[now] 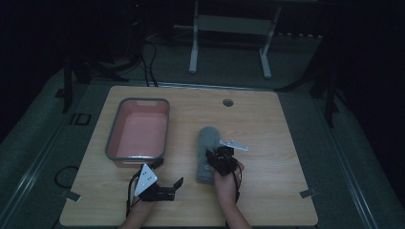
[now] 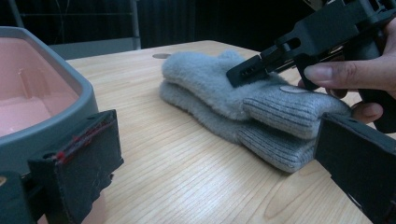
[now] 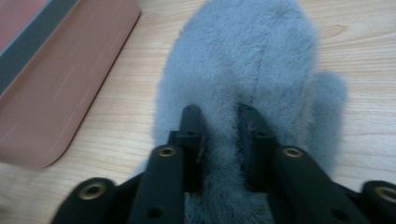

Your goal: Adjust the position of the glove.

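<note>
Right gripper (image 3: 219, 116): jaws set narrow, pressed into the fluffy top of the grey mittens (image 3: 247, 70), with a ridge of pile pinched between the two tips; the grip appears closed on the fabric. In the left gripper view the same tool (image 2: 247, 70) bears down on the upper mitten near its ribbed cuff, held by a hand (image 2: 355, 74). Left gripper (image 1: 167, 183): jaws wide apart, nothing between them, held low over the table just in front of the tub's near corner; in its own view one jaw stands beside the tub wall (image 2: 70, 102). Taking the pink tub (image 1: 138, 129) with the grey rim as the landmark: the mittens (image 1: 208, 152) lie just to its right, apart from it, stacked one on the other with fingertips pointing away from the person. Surface: a light wooden table (image 1: 267, 119) with a round cable port (image 1: 228, 102) beyond the mittens, to the right of the tub's far end. Room: dim, grey floor, a white frame on legs (image 1: 229, 43) behind the table, cables (image 1: 148, 62) on the floor beyond the tub. Count: two mittens, one tub, two grippers, two hands.
</note>
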`<state>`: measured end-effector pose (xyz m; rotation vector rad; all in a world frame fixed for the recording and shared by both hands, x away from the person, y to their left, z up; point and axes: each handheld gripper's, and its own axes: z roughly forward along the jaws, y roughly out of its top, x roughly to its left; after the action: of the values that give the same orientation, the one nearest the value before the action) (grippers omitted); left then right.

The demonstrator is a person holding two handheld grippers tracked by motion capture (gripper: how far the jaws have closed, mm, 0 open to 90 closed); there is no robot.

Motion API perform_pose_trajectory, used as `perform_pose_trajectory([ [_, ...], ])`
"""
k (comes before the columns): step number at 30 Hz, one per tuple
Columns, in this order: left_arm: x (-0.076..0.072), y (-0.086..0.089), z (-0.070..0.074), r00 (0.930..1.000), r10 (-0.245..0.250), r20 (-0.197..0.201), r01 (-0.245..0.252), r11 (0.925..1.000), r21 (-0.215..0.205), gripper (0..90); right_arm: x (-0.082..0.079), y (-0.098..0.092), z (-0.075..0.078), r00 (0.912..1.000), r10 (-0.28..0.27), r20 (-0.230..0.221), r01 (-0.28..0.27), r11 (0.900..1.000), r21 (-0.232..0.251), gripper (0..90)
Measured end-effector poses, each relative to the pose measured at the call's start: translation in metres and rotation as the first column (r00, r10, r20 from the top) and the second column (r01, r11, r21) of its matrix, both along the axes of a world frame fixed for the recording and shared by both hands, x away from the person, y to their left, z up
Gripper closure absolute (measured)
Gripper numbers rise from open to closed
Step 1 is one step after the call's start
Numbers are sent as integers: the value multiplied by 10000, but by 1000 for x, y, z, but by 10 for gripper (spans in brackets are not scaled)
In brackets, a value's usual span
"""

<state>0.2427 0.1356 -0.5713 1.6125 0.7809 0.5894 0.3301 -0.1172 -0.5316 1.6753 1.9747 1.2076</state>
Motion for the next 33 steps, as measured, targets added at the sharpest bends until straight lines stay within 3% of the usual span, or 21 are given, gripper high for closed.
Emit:
perform_pose_trajectory([
  [2, 0, 0, 0, 10000, 11, 10, -11, 10000, -13, 14, -1, -1, 2, 10000, 37, 61, -38, 9996, 277, 650],
  [4, 0, 0, 0, 10000, 3, 27, -3, 10000, -3, 14, -1, -2, 4, 9997, 178, 196, -182, 9997, 186, 616],
  [7, -1, -1, 0, 9997, -189, 124, 188, 9997, 130, 14, -1, -7, 16, 9959, 855, 310, -848, 9961, -226, 539],
  [12, -2, -4, 1, 9999, 14, 139, -20, 9991, 426, 14, 1, -19, 30, 9792, 1937, 600, -1940, 9810, -5, 443],
  [16, -1, -7, 2, 9999, 139, 38, -142, 9958, 900, 14, 3, -31, 39, 9731, 2207, 657, -2206, 9753, -90, 396],
  [17, -1, -8, 3, 10000, 80, 22, -82, 9951, 984, 14, 4, -35, 41, 9710, 2274, 734, -2265, 9738, -211, 348],
  [18, -2, -10, 6, 10000, -66, 3, 65, 9945, 1041, 14, 7, -44, 44, 9589, 2736, 754, -2715, 9617, -374, 217],
  [19, -2, -12, 9, 9998, -133, -132, 147, 9935, 1126, 14, 8, -49, 44, 9475, 3134, 641, -3097, 9489, -615, 143],
  [20, -2, -12, 9, 9998, -133, -132, 147, 9935, 1126, 32, 8, -49, 44, 9475, 3134, 641, -3097, 9489, -615, 143],
  [21, -2, -14, 11, 9986, -267, -463, 322, 9920, 1218, 32, 9, -53, 45, 9372, 3443, 559, -3405, 9378, -676, 139],
  [22, -2, -15, 12, 9983, -276, -518, 343, 9904, 1335, 37, 9, -58, 45, 9300, 3634, 550, -3584, 9299, -833, 128],
  [23, -3, -17, 13, 9976, -401, -557, 474, 9894, 1371, 37, 9, -65, 46, 9123, 4035, 699, -3956, 9125, -1044, 128],
  [24, -3, -17, 13, 9976, -401, -557, 474, 9894, 1371, 37, 8, -69, 45, 9052, 4141, 954, -4023, 9074, -1213, 134],
  [27, 1, -21, 19, 9908, -603, -1213, 734, 9915, 1070, 37, 8, -79, 44, 8917, 4317, 1362, -4097, 8976, -1629, 140],
  [28, 1, -21, 19, 9908, -603, -1213, 734, 9915, 1070, 37, 8, -83, 43, 8897, 4313, 1499, -4062, 8975, -1717, 142],
  [29, 3, -25, 25, 9865, -819, -1416, 925, 9933, 700, 37, 9, -85, 42, 8855, 4360, 1604, -4063, 8942, -1878, 142],
  [30, 3, -25, 25, 9865, -819, -1416, 925, 9933, 700, 37, 9, -88, 41, 8830, 4393, 1653, -4066, 8918, -1984, 142],
  [31, 4, -30, 30, 9846, -1119, -1343, 1216, 9903, 666, 35, 10, -91, 40, 8847, 4385, 1582, -4081, 8925, -1920, 154],
  [33, 7, -36, 34, 9856, -1155, -1236, 1272, 9877, 912, 34, 12, -97, 40, 8999, 4299, 736, -4170, 8975, -1438, 157],
])
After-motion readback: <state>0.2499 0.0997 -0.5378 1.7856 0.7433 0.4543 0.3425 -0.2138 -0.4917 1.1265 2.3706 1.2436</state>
